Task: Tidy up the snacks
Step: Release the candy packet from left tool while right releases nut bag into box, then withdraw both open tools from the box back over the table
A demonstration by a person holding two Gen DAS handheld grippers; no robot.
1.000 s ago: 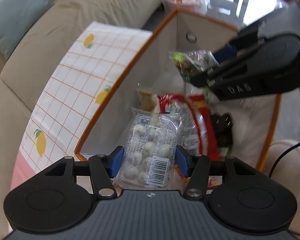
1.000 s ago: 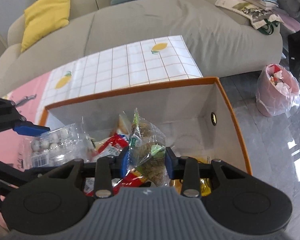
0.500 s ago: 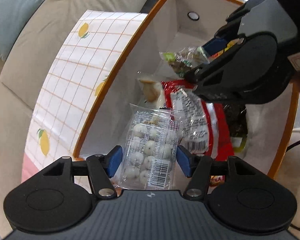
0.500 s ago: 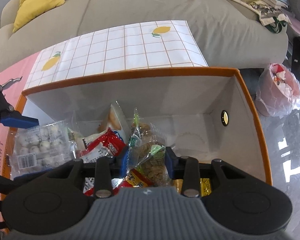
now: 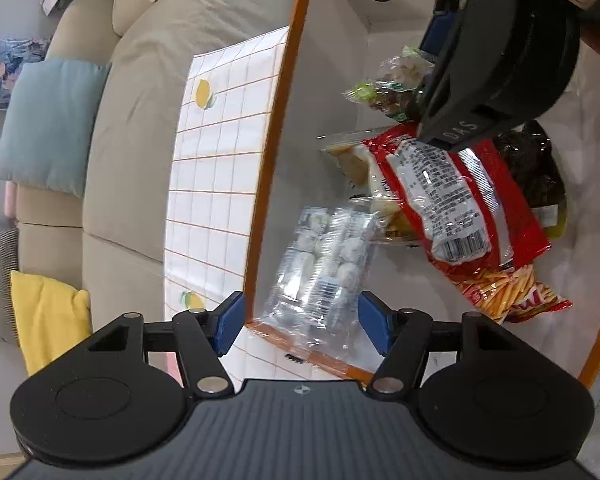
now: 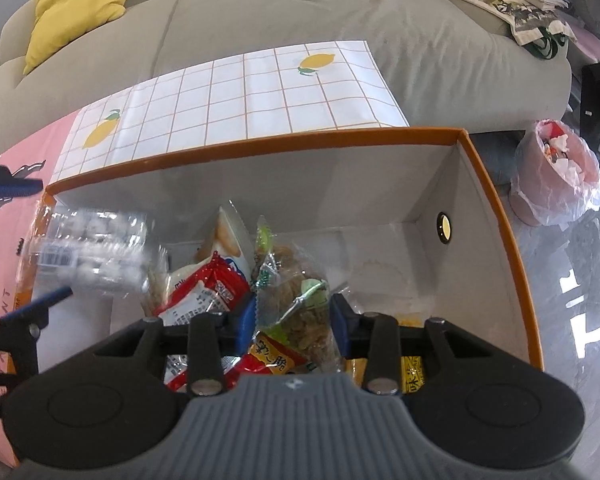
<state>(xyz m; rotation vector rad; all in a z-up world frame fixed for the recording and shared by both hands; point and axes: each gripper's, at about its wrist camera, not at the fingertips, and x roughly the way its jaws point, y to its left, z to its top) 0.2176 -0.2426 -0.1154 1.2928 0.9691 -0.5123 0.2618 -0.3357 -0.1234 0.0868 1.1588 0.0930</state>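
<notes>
The orange-rimmed box [image 5: 276, 140] [image 6: 260, 144] holds several snack bags, among them a red bag [image 5: 452, 200]. A clear pack of white balls [image 5: 324, 264] [image 6: 88, 244], blurred, lies loose across the box's near-left corner. My left gripper [image 5: 302, 322] stands around it with its jaws opening, and neither pad touches the pack. My right gripper [image 6: 294, 320] is shut on a clear bag of brown snacks [image 6: 296, 308] [image 5: 392, 88], low inside the box over the other bags.
The box stands on a lemon-print check cloth [image 6: 240, 96] in front of a beige sofa [image 6: 300, 8] with a yellow cushion [image 6: 76, 0] and a blue one [image 5: 48, 124]. A pink waste bin [image 6: 556, 176] stands on the floor to the right of the box.
My left gripper's jaws widened and let go of the pack of white balls, which slid down onto the box's corner; the wrist rolled. The right gripper sank a little with its bag.
</notes>
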